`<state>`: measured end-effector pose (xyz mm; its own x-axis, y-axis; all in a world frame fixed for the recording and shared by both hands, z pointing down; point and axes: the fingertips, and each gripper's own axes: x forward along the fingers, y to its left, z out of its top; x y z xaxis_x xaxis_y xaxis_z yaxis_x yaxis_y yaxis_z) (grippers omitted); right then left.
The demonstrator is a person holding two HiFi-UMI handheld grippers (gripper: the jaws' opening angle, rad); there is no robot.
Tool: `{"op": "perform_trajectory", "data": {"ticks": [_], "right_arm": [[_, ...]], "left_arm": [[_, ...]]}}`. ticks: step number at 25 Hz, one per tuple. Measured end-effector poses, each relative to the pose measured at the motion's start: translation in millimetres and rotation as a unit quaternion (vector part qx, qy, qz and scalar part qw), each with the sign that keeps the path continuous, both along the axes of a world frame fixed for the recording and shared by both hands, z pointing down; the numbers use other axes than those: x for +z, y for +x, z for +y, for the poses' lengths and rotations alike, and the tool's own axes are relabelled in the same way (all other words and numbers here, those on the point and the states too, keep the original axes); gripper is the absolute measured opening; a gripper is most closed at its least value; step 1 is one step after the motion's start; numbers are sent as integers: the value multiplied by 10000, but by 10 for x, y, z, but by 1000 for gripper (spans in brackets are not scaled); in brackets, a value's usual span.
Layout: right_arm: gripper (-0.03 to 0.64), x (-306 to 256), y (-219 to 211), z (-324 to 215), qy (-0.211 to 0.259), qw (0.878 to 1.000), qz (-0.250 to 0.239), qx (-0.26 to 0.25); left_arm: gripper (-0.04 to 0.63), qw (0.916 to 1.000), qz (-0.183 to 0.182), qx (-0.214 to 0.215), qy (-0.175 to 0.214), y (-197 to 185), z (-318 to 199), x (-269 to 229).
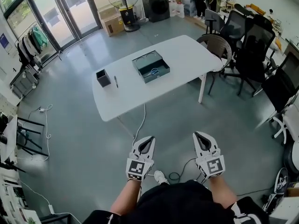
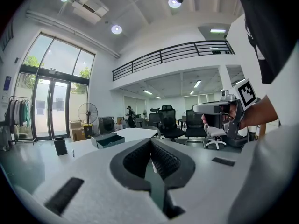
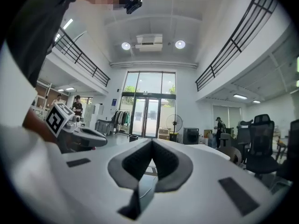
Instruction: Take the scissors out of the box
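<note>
Pointing forward, left gripper (image 1: pixel 150 139), right gripper (image 1: pixel 196 135), fingers (image 2: pixel 133 160) clenched empty, scissors (image 1: pixel 153 72) in box (image 1: pixel 144 65) only in head view

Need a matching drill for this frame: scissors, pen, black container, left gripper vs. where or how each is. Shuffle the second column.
1. scissors
2. pen
3. black container
4. left gripper

A. shut, empty, held short of the table
B. standing upright near the table's left end in the head view
C. lying in the open box
D. lying flat on the tabletop, just right of the container

Pairs: 1-C, 2-D, 3-B, 4-A
</note>
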<state>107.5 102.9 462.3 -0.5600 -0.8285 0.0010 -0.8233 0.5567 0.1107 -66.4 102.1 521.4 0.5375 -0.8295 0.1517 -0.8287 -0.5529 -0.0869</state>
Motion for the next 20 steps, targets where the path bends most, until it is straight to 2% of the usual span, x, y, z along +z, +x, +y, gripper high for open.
{"op": "perform_trajectory", "data": {"ticks": [3,8,15,20], "right_arm": [[5,9,-115,-89,-109,9995,-250,138],[5,49,-180,-226,-174,9992,-203,281],[5,70,-137,-752,-230,9995,-150,181],[5,4,-47,-1282,-152,9998,-58,-74]], "left_arm": [[8,9998,-113,155,53,-155,-112,19],[8,9998,-55,189,75,-294,-300,15],[8,9996,-16,274,-43,-144,-764,70],[8,10000,-28,-38,-25,-157,-1346,-24]]}}
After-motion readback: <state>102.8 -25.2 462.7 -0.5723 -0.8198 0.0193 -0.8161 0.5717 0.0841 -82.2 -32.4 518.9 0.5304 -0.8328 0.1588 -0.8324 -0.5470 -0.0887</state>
